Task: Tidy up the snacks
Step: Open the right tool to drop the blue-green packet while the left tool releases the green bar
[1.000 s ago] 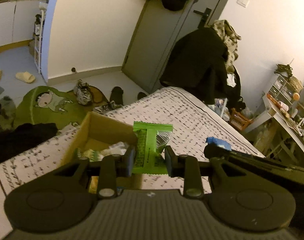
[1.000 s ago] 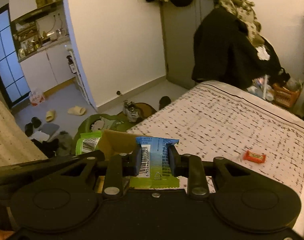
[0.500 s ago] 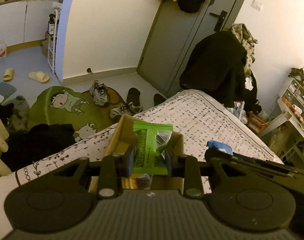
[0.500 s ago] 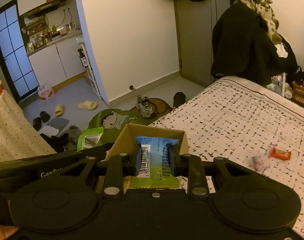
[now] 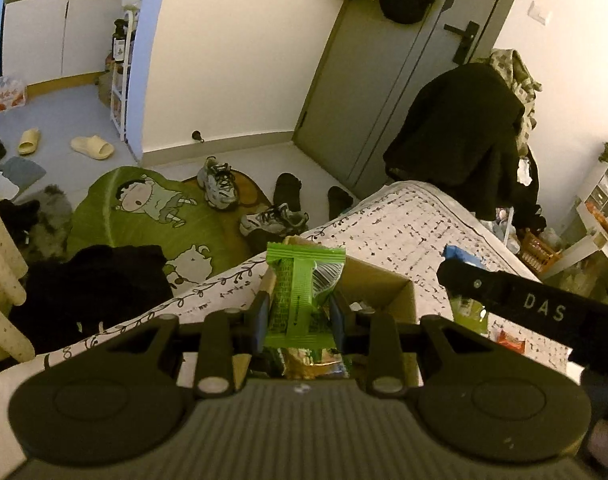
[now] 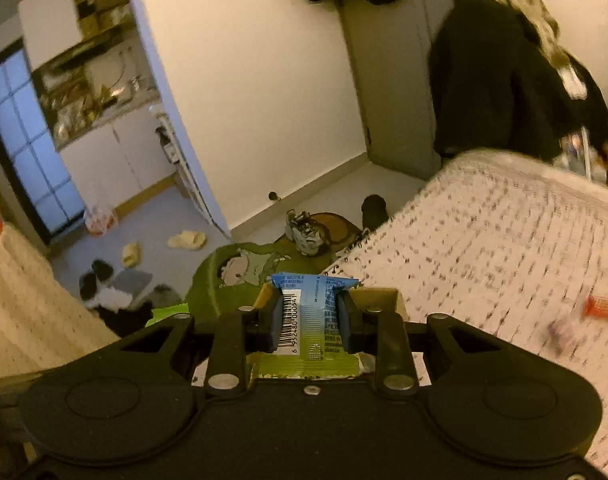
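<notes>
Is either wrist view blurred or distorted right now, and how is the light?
Left wrist view: sharp, warm dim light, fisheye bends the grey door; green snack packet crisp. Right wrist view: motion blur smears the patterned white bedspread and red wrapper; blue barcoded packet stays readable.

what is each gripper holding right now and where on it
Left gripper pinches a green snack packet across its middle; right gripper pinches a blue snack packet likewise.

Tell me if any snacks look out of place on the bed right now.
Yes. An orange-red packet and a small pale wrapped piece lie loose on the bedspread, apart from the cardboard box. The green packet and blue packet are held in grippers.
</notes>
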`<state>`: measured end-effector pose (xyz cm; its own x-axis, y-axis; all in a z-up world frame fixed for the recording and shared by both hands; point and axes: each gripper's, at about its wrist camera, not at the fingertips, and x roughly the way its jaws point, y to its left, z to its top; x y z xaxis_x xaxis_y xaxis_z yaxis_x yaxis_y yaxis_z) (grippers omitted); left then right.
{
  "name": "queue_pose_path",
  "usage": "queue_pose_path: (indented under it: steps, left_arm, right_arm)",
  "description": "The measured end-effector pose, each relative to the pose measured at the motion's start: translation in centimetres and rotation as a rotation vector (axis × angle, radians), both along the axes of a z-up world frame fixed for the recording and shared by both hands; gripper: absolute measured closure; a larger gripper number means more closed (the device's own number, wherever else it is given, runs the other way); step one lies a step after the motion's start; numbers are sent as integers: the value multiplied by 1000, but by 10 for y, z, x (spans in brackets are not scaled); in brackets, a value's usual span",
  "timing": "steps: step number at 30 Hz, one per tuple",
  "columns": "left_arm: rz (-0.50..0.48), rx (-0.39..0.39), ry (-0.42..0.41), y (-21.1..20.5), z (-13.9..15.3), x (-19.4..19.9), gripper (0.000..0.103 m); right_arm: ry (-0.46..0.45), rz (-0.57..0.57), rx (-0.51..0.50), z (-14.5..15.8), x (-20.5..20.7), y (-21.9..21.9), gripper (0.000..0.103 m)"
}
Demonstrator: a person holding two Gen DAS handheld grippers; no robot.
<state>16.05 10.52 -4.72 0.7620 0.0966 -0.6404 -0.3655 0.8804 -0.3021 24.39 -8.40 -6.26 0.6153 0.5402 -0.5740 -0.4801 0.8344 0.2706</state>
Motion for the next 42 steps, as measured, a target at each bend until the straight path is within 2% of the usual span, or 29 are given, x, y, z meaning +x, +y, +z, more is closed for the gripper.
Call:
queue_pose_path:
  steps: [7,11,18,35,38,40,42]
  left_arm:
    - [-5,4,25,2,-14,19,73]
    - [-4,10,40,5,-20,29,73]
    - [-16,19,54,3,-30,50,73]
    - [-61,10,81,-9,-48,82,73]
    - [-69,20,71,-14,-45,85,69]
    - [-69,6,61,-13,-42,85,68]
    - [-71,-9,42,-11,-38,83,60]
  right_arm:
    - [57,20,-4,-25,9,3,75]
    - [117,46,31,-34,9,1,73]
    - [107,-1,48,-31,11,-10,68]
    - [144,-31,59,-45,28,-20,65]
    - [155,-43,61,-49,31,-21,64]
    - [157,-56,60,-49,31,-24,58]
    - [145,-65,65,-47,30,-27,54]
